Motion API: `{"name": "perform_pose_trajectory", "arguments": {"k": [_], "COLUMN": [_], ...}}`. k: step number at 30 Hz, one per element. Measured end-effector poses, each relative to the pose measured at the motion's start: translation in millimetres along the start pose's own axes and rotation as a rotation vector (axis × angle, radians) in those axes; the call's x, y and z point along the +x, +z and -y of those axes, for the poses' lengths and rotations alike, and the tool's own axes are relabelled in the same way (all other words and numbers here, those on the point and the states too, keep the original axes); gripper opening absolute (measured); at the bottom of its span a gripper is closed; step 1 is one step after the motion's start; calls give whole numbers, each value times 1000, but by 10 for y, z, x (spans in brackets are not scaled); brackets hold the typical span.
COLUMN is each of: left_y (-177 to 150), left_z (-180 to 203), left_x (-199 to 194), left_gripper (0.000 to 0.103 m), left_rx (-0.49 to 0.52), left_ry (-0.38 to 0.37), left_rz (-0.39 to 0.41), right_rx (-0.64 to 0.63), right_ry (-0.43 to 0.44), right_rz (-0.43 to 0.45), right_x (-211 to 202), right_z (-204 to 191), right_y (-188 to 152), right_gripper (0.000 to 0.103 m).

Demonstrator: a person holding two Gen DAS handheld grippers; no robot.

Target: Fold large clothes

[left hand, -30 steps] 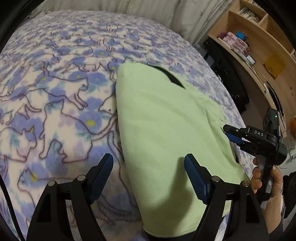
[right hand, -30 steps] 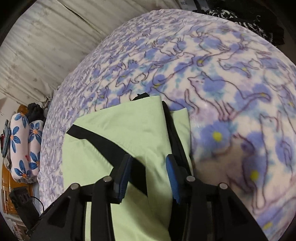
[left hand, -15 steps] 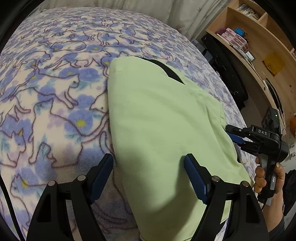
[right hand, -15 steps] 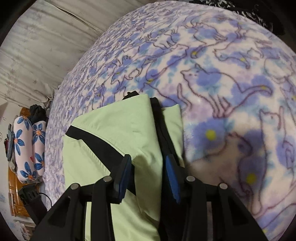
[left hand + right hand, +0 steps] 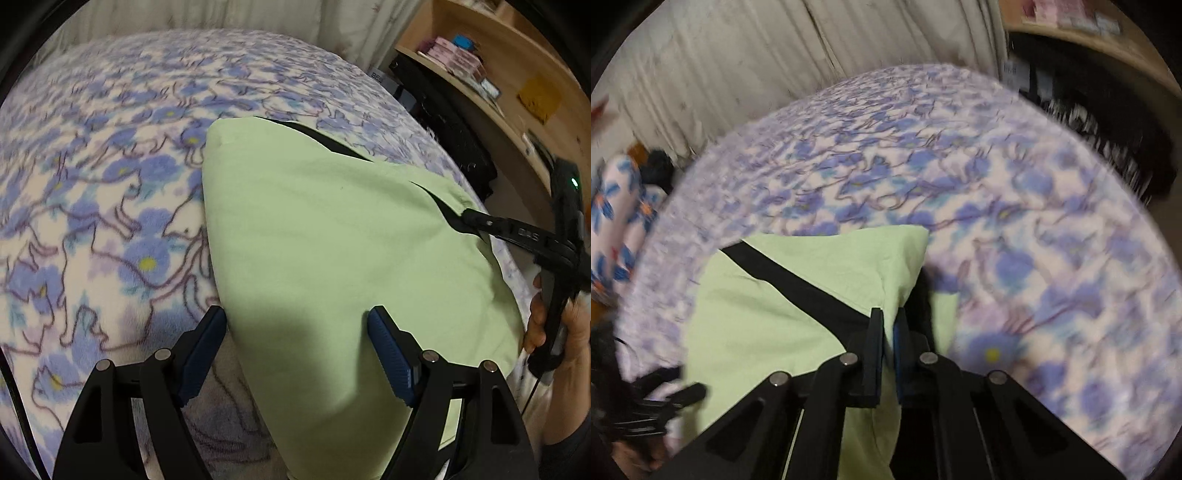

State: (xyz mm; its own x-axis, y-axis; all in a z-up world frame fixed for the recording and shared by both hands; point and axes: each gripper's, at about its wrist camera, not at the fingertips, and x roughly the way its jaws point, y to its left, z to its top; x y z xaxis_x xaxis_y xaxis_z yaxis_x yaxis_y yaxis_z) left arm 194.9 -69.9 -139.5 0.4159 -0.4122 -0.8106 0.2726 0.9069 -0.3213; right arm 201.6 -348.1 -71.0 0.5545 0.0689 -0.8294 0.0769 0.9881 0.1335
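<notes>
The right gripper (image 5: 888, 325) has just been closing and now pinches the right edge of the garment (image 5: 332, 258) on the bed (image 5: 110, 184), fingers tight; the left gripper (image 5: 295, 339), wide, should probably clamp its edge next.

Both of the 2 fisheye cameras sit close above the bed (image 5: 110, 206), each angled steeply down along its own tongs. Both views take in the green garment (image 5: 332, 258), the patterned blanket (image 5: 1052, 258) and the curtain (image 5: 738, 74) behind.
</notes>
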Motion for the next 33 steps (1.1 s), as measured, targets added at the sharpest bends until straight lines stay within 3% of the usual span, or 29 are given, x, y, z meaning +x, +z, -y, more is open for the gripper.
{"name": "perform_pose_trajectory", "arguments": {"k": [4, 9, 12, 15, 16, 19, 21, 24, 28, 33], "left_y": [-14, -3, 16, 46, 48, 16, -53, -188, -341, -340], "left_z": [58, 52, 129, 218, 257, 374, 438, 467, 520, 499], "left_x": [95, 36, -186, -446, -506, -520, -410, -207, -169, -189], "left_gripper": [78, 78, 78, 77, 75, 50, 45, 45, 45, 45], "left_rx": [22, 21, 61, 70, 71, 96, 109, 100, 157, 155], "left_ry": [27, 49, 99, 93, 80, 61, 54, 63, 109, 107], "left_rz": [-3, -3, 58, 138, 152, 137, 90, 27, 53, 54], "right_rx": [4, 68, 46, 1, -17, -45, -70, -121, -143, -79], "right_ry": [-31, -16, -50, 37, 99, 193, 220, 162, 32, 15], "right_rz": [-102, -131, -76, -6, -1, -34, -84, -154, -143, -164], "right_x": [428, 360, 94, -200, -269, -270, -149, 73, 85, -42], "right_z": [126, 159, 20, -207, -308, -546, -673, -723, -422, -29], "right_y": [-153, -96, -47, -70, -101, -209, -333, -520, -654, -680], "right_gripper": [4, 12, 16, 16, 16, 16, 16, 16, 11, 2]}}
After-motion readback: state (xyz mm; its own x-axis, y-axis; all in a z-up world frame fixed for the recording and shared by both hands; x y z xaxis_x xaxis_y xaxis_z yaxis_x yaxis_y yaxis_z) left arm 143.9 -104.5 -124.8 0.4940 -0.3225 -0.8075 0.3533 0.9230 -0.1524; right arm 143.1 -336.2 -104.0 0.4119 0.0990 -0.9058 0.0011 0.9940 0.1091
